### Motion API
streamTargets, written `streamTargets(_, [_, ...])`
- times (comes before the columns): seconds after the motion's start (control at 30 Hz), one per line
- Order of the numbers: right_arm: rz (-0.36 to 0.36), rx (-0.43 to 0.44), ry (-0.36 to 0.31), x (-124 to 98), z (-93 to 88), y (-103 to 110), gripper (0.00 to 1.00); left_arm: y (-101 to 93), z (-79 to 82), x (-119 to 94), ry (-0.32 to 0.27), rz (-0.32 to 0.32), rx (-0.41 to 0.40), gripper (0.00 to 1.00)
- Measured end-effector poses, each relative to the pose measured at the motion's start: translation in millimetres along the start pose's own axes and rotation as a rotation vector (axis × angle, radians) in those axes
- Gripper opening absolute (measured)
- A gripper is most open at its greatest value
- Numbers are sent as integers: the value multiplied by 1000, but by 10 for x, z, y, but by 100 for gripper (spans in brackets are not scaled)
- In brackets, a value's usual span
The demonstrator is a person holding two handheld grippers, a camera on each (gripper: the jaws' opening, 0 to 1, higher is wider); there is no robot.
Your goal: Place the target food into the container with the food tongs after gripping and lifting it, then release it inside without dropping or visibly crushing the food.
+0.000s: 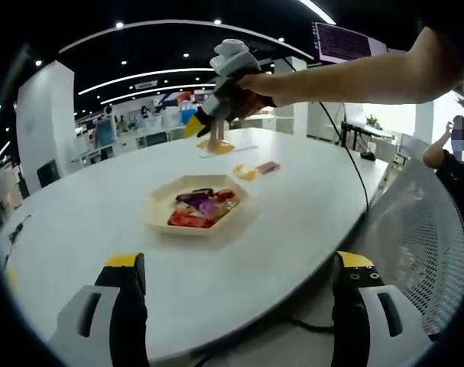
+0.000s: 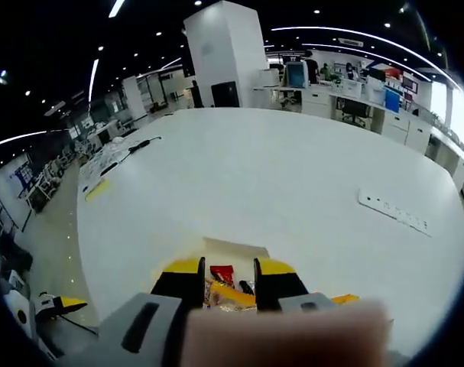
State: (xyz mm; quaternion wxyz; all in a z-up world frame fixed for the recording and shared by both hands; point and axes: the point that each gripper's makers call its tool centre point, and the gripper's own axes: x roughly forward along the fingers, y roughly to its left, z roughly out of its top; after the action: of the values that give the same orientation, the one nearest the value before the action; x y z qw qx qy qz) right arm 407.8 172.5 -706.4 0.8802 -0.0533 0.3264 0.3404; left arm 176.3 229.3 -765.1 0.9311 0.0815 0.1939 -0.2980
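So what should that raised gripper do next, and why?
Probably carry the right gripper toward the tray, slowly. It hangs above the far part of the table, beyond the tray where food already lies, with something yellow under it; what it holds, I cannot tell.

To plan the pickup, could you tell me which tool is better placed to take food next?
Probably right: the right tool hangs above yellow food; the left tool sits open at the table edge.

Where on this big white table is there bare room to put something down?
Bare stretches lie between the hexagonal tray and the table's near edge, and left of the tray. It is crowded beyond it: loose food pieces and the right gripper with its tongs.
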Motion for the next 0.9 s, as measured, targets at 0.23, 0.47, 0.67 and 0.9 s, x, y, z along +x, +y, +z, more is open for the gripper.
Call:
streamTargets(0.23, [29,-11,0,101,51,142,24,-1,4,0,-2,0,2,99])
streamTargets(0.47, [63,-20,5,218,61,310,25,1,2,-2,-1,2,0,99])
streamTargets(0.67, [111,-20,4,314,87,458,28,-4,-7,1,4,-2,-1,99])
streamTargets(0.9, [125,-33,-6,358,120,497,29,-2,-2,2,2,-1,-2,99])
